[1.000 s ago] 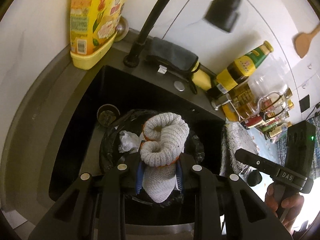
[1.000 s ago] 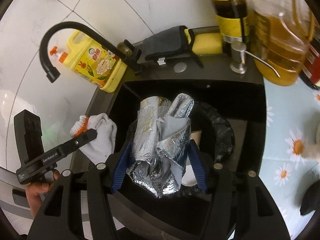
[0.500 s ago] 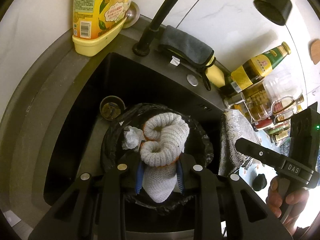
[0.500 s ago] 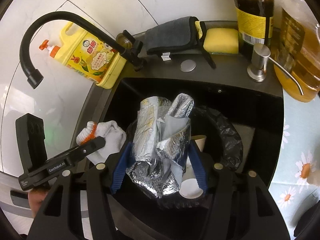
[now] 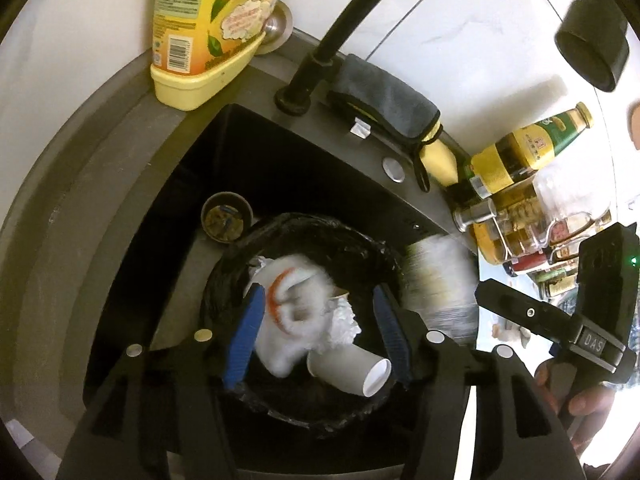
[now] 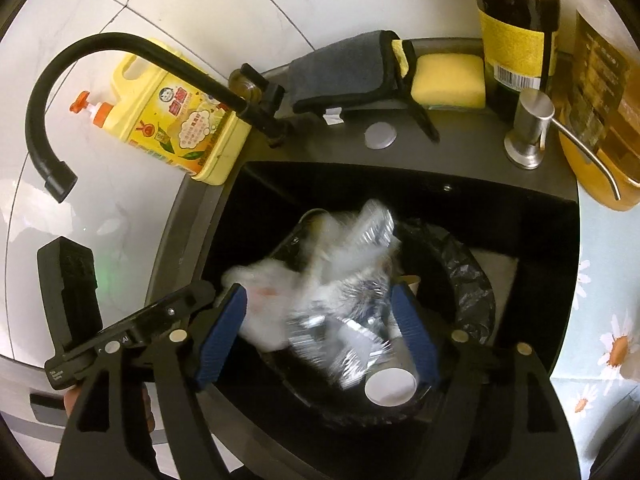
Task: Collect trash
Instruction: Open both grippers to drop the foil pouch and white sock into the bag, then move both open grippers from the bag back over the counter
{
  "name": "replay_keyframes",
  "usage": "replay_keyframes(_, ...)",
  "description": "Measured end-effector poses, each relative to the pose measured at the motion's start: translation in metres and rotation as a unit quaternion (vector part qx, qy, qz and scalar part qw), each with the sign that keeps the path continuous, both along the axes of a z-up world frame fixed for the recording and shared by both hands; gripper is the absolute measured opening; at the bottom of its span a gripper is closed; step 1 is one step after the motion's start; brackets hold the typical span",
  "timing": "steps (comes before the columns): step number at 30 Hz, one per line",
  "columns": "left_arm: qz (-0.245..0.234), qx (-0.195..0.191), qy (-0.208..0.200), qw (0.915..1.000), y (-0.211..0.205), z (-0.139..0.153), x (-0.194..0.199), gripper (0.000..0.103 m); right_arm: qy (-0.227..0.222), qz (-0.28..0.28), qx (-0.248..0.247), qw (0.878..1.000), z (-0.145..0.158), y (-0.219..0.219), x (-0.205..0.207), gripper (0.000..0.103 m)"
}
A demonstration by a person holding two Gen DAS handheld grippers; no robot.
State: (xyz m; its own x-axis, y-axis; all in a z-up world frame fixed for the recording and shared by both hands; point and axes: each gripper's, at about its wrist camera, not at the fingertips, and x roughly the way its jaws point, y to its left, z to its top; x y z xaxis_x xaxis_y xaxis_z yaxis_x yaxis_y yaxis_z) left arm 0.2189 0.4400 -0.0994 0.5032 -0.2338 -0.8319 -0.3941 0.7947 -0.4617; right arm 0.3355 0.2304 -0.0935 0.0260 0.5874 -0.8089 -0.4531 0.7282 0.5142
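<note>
Both hand-held grippers gaped over the bin bag point(image 5: 372, 248).
The left hand-held gripper point(image 5: 316, 328) and right hand-held gripper point(image 6: 318, 338) gripped nothing; glove point(image 5: 288, 320) and foil wrapper point(image 6: 352, 300) lay blurred between their fingers.

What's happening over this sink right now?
A person holds both grippers over a black-lined trash bin standing in the sink. The left gripper is open, with a white glove dropping from it onto a paper cup in the bin. The right gripper is open too, and a blurred silver foil bag is falling between its fingers. Both pieces look just released.
</note>
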Motion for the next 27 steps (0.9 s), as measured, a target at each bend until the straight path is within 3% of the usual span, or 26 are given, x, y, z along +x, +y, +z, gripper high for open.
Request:
replay_keyframes(12, -0.002, -0.001, -0.010, 0.9999, -0.001, 0.005, -0.007, 0.054, -0.010, -0.020, 0.003, 1.000, 0.009, -0.014, -0.006, 0.075)
replay_keyframes(27, -0.020, -0.005, -0.041, 0.9989, -0.009, 0.021, -0.032, 0.055, -0.051, -0.058, -0.013, 0.997, 0.035, -0.054, -0.042, 0.075)
